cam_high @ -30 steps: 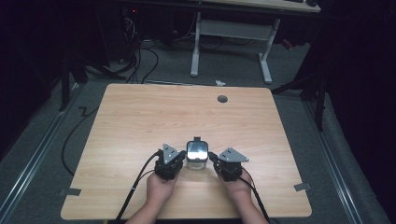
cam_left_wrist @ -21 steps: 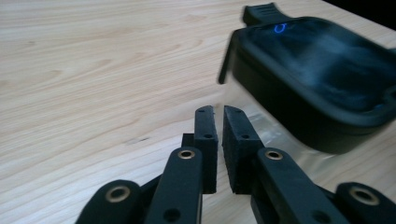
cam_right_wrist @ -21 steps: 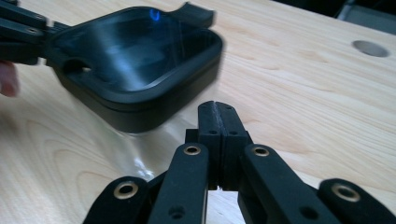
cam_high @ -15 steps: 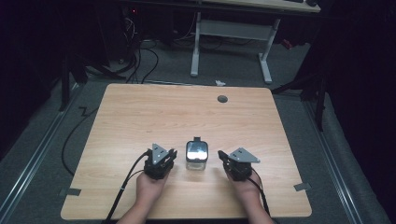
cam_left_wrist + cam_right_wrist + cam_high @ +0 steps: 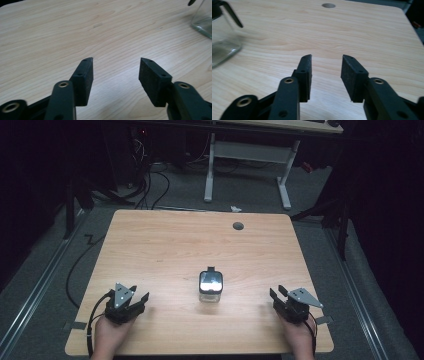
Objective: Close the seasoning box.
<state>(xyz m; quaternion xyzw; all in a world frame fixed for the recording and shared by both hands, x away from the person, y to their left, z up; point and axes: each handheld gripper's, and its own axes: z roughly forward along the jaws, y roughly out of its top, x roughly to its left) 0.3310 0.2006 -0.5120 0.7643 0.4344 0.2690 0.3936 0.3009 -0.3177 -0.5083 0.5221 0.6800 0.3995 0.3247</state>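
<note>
Right now a small glass jar [image 5: 210,287] with a black clip on its lid stands upright on the wooden surface [image 5: 165,245], about halfway between the left and right edges and closer to the near edge than the far one. Nothing is touching it. The left gripper [image 5: 136,301] sits near the near left corner, held by a hand [image 5: 107,337] that comes in over the near edge. Its jaws are spread apart with only bare wood between them, and in the left gripper view [image 5: 115,72] a corner of the glass jar [image 5: 203,21] peeks in at the top right, well away from the jaws. The right gripper [image 5: 276,294] sits near the near right corner, held by the other hand [image 5: 299,340]. Its jaws are also apart and hold nothing. In the right gripper view [image 5: 325,75] the glass jar [image 5: 223,40] shows at the left edge, well apart from the jaws. A small round hole [image 5: 238,226] is in the surface near the far edge.
</note>
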